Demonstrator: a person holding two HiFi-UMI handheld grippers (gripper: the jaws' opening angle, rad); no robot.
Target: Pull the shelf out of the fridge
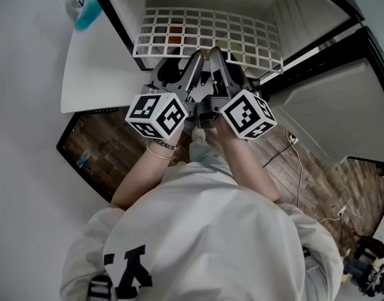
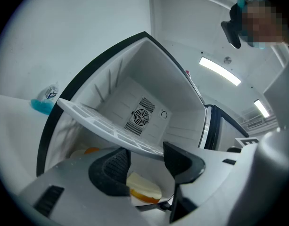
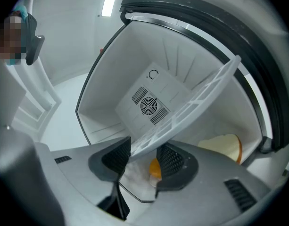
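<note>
- The left hand-held gripper (image 2: 146, 150), grey moulded plastic with black ribbed pads, has its jaws spread wide. The front edge of the white plastic lattice shelf (image 2: 101, 123) crosses the gap at their tips, and we see no pad pressing on it.
- The right hand-held gripper (image 3: 144, 147), of the same build, is spread as well. That edge lies between its tips and nothing is clamped.
- Each gripper carries a cube with black-and-white square markers (image 1: 157, 115). In the head view the two sit side by side at the middle of the shelf's front edge.
- We judge the task barely begun. The reach is made, but the shelf lies inside the small white fridge (image 1: 298, 24), with its front edge about at the mouth. Closing on the rim and drawing the shelf out are both left to do.
- The shelf is a flat, stiff grid of square openings with a thicker rim, and it looks light.
- The fridge has smooth white walls with ribbed sides, a black frame and a round fan grille (image 2: 140, 117) in the back wall.
- Below the shelf lies a pale yellow food piece with an orange rim (image 2: 144, 189).
- Outside, a clear bottle with blue liquid (image 1: 85, 8) lies on a white surface, above a wood-pattern floor (image 1: 116, 149).
</note>
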